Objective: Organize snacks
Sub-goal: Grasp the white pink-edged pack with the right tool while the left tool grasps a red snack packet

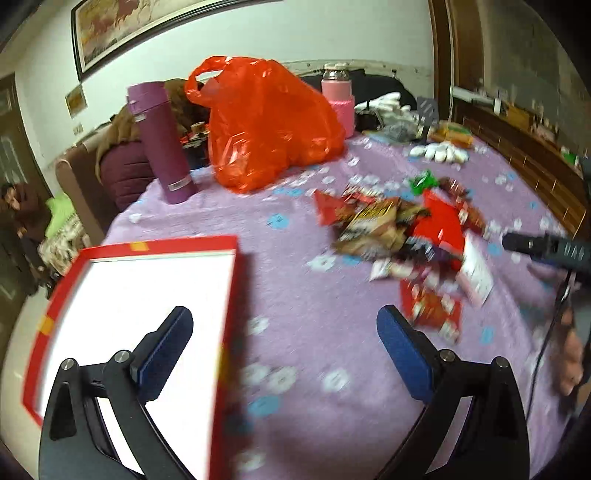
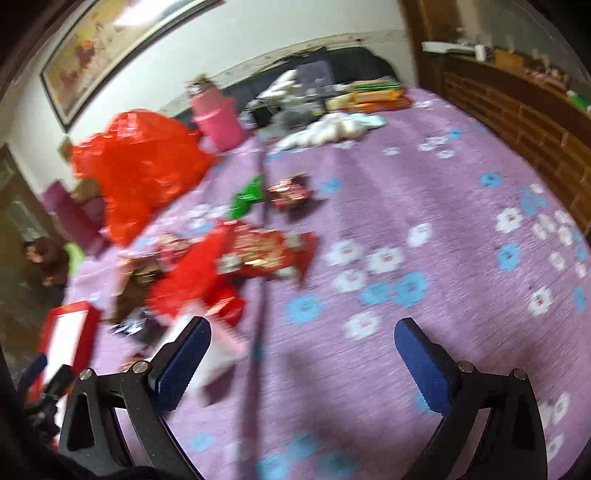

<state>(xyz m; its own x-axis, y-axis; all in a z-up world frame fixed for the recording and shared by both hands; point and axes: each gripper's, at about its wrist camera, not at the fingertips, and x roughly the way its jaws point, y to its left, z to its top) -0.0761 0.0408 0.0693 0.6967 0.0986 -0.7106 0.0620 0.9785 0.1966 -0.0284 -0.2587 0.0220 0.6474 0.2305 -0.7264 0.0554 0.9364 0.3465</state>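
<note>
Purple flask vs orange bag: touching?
Apart. The left wrist view shows a strip of purple tablecloth and dark clutter between the upright flask and the orange bag, top to base.

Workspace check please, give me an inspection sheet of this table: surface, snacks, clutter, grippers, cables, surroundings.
Surface: purple flowered tablecloth.
Job's things: snack packets in a loose heap; red-rimmed box with a white inside, nothing seen in it.
Clutter: orange plastic bag, purple flask, pink bottle, white gloves.
Grippers: left gripper open, over the box edge; right gripper open, holding nothing.
Cables: dark cable across the cloth.
Surroundings: framed painting, seated person.
</note>
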